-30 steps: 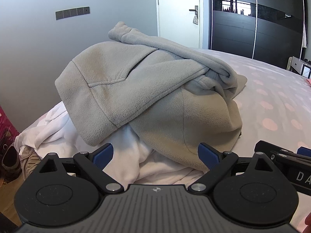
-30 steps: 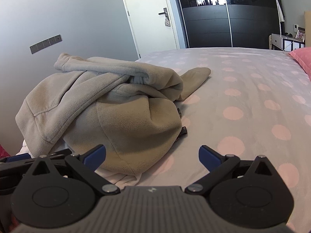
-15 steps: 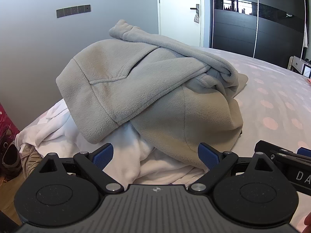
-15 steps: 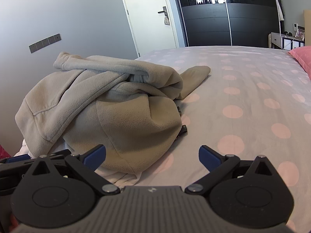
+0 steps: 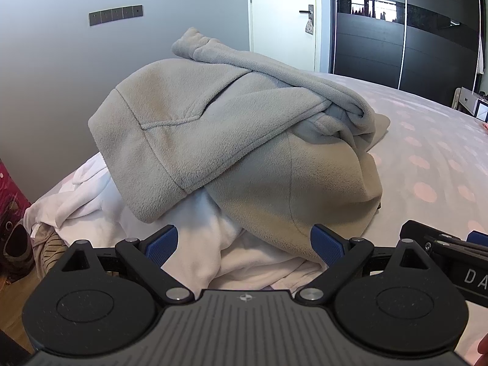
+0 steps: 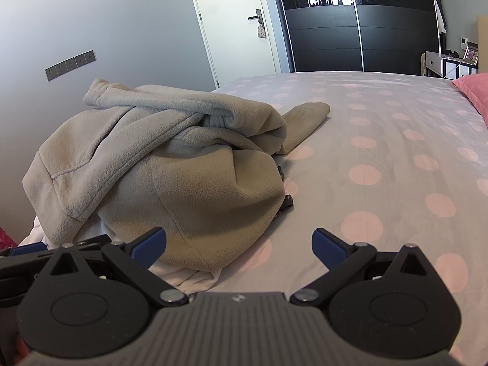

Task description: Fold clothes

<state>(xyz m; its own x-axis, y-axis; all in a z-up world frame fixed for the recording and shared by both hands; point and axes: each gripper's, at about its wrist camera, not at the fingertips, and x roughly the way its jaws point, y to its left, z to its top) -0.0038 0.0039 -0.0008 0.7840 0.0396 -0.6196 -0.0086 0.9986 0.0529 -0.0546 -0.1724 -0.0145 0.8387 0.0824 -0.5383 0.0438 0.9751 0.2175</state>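
- Now the left hand-held gripper (image 5: 244,241) gapes wide, empty, before the grey fleece (image 5: 231,140) heaped at 12 o'clock.
- Right hand-held gripper (image 6: 239,245) likewise wide, fleece at 10 o'clock on the bed (image 6: 381,152).

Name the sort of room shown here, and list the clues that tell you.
Most likely a home bedroom: a bed with a dotted sheet, a pink pillow at its head, and a dark sliding wardrobe.

grey fleece (image 5: 231,140) hides most of white garment (image 5: 100,201).
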